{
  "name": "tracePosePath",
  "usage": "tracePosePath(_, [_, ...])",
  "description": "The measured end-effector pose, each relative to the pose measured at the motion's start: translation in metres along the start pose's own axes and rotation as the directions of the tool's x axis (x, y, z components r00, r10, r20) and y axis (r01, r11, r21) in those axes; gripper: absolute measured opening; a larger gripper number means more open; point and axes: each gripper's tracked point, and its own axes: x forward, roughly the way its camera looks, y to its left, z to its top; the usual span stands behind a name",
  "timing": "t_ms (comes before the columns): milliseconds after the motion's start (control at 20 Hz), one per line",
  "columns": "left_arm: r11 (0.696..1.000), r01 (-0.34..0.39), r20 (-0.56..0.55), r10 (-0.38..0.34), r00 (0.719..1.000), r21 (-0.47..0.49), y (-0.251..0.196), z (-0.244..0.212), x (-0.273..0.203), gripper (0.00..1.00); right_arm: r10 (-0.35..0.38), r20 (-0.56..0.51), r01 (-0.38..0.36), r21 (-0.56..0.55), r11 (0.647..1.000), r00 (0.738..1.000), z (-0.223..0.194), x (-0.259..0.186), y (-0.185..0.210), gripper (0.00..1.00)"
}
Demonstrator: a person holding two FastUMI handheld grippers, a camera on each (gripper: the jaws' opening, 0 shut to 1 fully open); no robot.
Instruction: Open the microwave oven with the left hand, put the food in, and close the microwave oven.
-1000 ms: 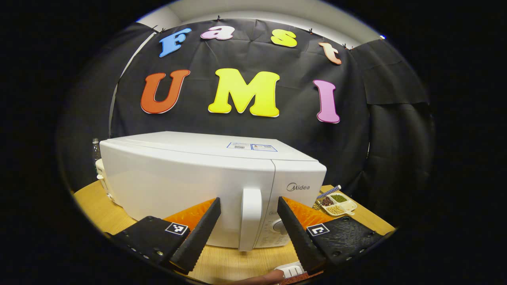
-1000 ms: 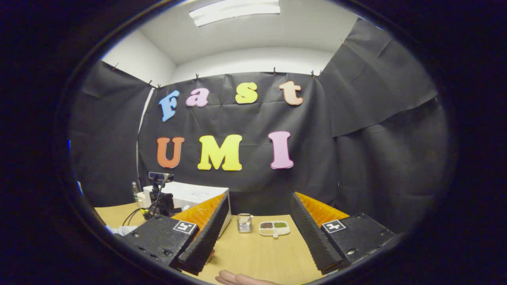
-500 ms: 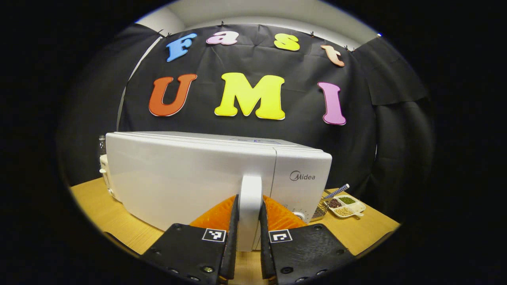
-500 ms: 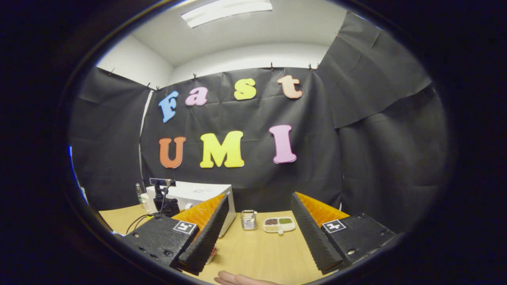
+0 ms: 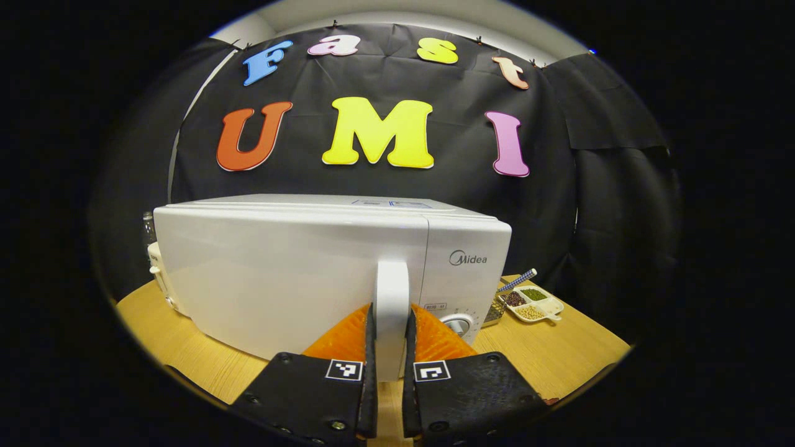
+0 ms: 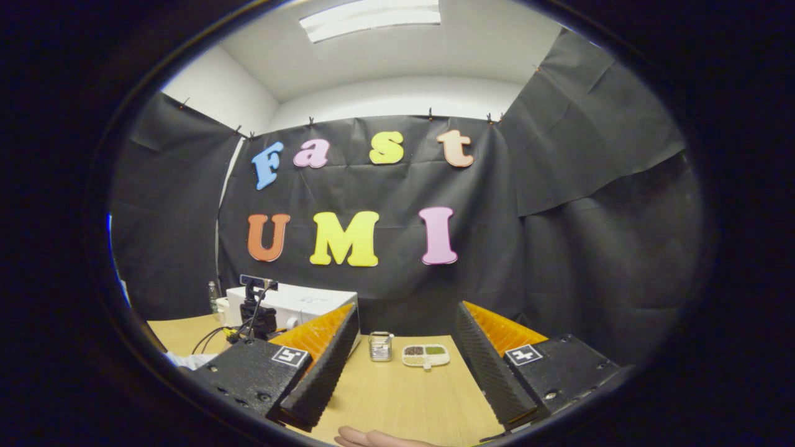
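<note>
A white microwave oven (image 5: 292,267) stands on the wooden table (image 5: 559,347), its door closed. Its upright white door handle (image 5: 392,298) sits between the fingers of my left gripper (image 5: 389,338), which is shut on the handle's lower part. In the right gripper view the same microwave oven (image 6: 298,301) is small at the far left, with the other gripper's camera rig in front of it. My right gripper (image 6: 404,366) hovers open above the table (image 6: 404,397) with nothing between its fingers. A divided white dish of beans (image 5: 533,304) lies right of the oven; the same dish (image 6: 425,356) lies ahead of the right gripper.
A small wire basket (image 6: 380,346) stands beside the dish. A clear bottle (image 5: 148,226) and a white appliance (image 5: 160,279) sit behind the oven's left side. A fingertip (image 6: 372,438) shows at the bottom edge of the right gripper view.
My left gripper went from open around the door handle to shut on it, and has stayed shut there. The right gripper has only drifted slightly.
</note>
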Motion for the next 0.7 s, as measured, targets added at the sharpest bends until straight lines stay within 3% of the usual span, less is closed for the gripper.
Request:
tracePosePath(150, [1.0,0.02,-0.026,-0.02,0.999,0.004,0.0,-0.001,-0.001,0.16,0.005,-0.008,-0.005,-0.004,1.0,1.0,-0.002,-0.004,0.001,1.0])
tracePosePath(200, [1.0,0.03,-0.033,-0.03,0.999,-0.003,-0.001,0.0,-0.002,0.08,0.007,-0.01,-0.007,-0.004,1.0,1.0,-0.001,-0.004,0.001,1.0])
tracePosePath(550, [1.0,0.016,-0.061,-0.014,0.998,0.022,0.001,-0.002,-0.013,0.08,0.017,-0.044,-0.016,0.024,1.0,0.999,-0.015,-0.002,-0.002,1.0])
tracePosePath(700, [0.997,0.063,-0.054,-0.061,0.997,0.037,0.0,-0.004,-0.029,0.08,0.007,-0.054,-0.005,0.032,0.999,0.998,-0.019,0.003,-0.006,1.0])
